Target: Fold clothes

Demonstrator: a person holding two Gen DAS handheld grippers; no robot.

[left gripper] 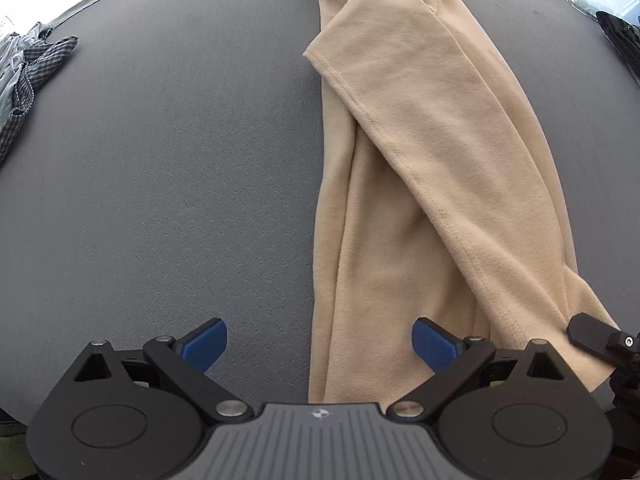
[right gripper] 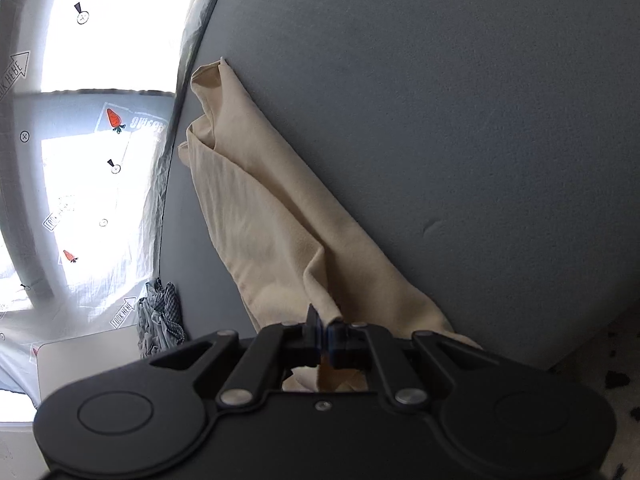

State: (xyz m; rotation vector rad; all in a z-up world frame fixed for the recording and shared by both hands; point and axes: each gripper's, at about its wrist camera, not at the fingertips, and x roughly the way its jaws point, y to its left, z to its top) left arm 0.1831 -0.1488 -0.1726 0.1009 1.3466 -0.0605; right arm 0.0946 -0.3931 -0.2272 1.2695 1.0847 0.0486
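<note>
Closest to the left wrist camera, the left gripper (left gripper: 319,346) hangs just above the near end of the garment, its jaws spread wide and holding nothing; its right blue pad (left gripper: 434,344) sits over the cloth and its left blue pad (left gripper: 206,343) over bare surface. Under everything lies the grey padded table (left gripper: 160,184). On it the beige garment (left gripper: 420,168) is stretched out long and narrow, its long axis running from the near edge away to the far edge, with one hemmed panel folded diagonally across the top. At the near right corner of that cloth, the right gripper (right gripper: 323,334) has its jaws pressed together on a pinch of the beige fabric, which rises in a small ridge to the pads. A heap of checked clothes (left gripper: 28,76) lies at the far left edge of the table, well apart from the garment. No containers are visible.
</note>
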